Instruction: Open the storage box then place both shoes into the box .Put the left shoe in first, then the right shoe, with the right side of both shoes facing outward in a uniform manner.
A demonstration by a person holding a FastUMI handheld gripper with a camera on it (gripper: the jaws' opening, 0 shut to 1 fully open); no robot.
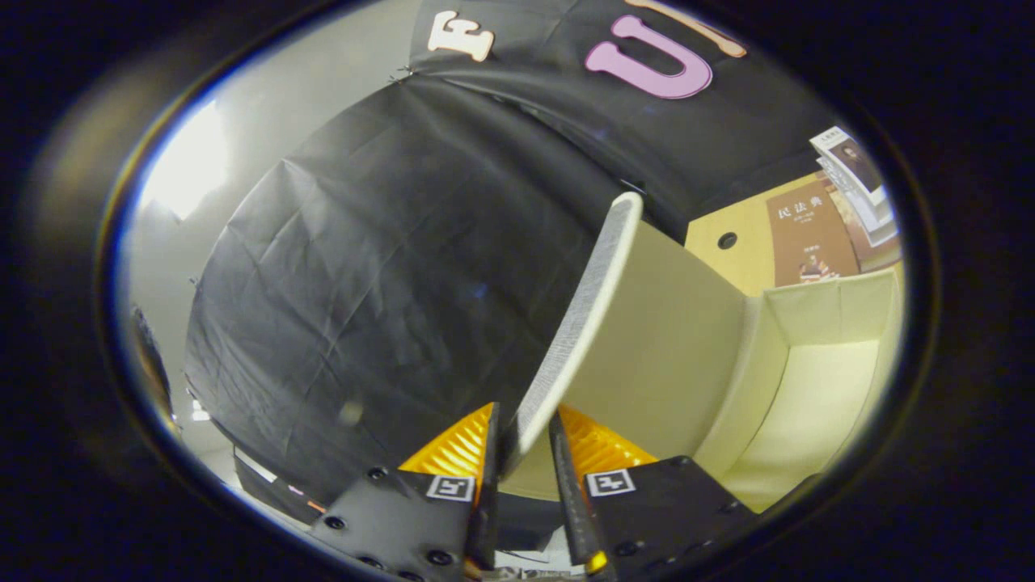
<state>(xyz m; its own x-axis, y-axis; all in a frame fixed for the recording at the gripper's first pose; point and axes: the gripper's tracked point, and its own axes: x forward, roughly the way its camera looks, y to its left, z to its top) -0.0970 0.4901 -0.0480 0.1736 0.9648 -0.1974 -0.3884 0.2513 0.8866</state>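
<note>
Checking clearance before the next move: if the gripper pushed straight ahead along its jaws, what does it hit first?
The gripper already has the storage box's lid between its jaws, apparently clamped. Straight ahead it would only run further along that lid edge. Beyond it hangs the booth's black cloth wall; depth there is unclear.

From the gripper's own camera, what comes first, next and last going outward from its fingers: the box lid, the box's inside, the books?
1. Box lid: clamped between the gripper fingers.
2. Box interior: just beyond, right of the lid.
3. Books: farthest, past the box on the wooden surface.
</note>
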